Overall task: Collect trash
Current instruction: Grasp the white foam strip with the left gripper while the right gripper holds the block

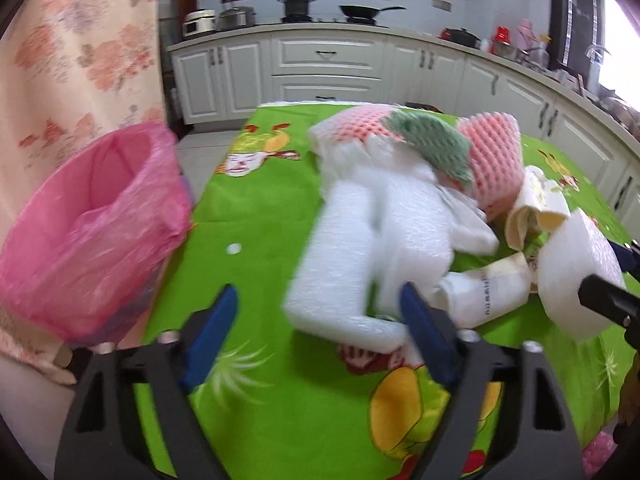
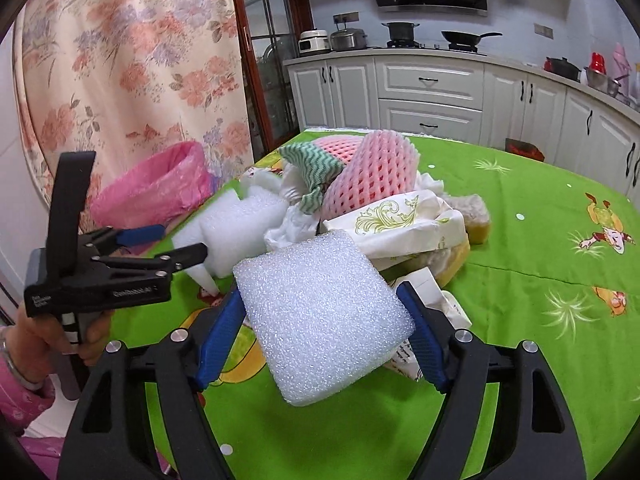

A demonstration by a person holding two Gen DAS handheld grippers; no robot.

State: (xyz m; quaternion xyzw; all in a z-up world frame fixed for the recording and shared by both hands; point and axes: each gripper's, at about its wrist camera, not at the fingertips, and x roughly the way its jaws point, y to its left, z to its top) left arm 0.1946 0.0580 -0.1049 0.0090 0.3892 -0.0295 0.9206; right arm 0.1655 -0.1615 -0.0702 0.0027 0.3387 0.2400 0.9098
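Pink-lined bin (image 1: 92, 236) at 9 o'clock off bench (image 1: 260, 216), contents unseen. Right claw (image 2: 322, 312) clamps white foam block (image 2: 324, 316); left claw (image 1: 316, 312) wide, holding nothing.

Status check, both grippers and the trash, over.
Right gripper shut on white foam block. Left gripper open, empty, beside foam sheet. Pink-lined bin at table's left, path unobstructed.

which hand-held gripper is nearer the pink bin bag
Left. The left hand-held gripper is open beside the bin bag; the right hand-held gripper, holding a foam block, is farther away.
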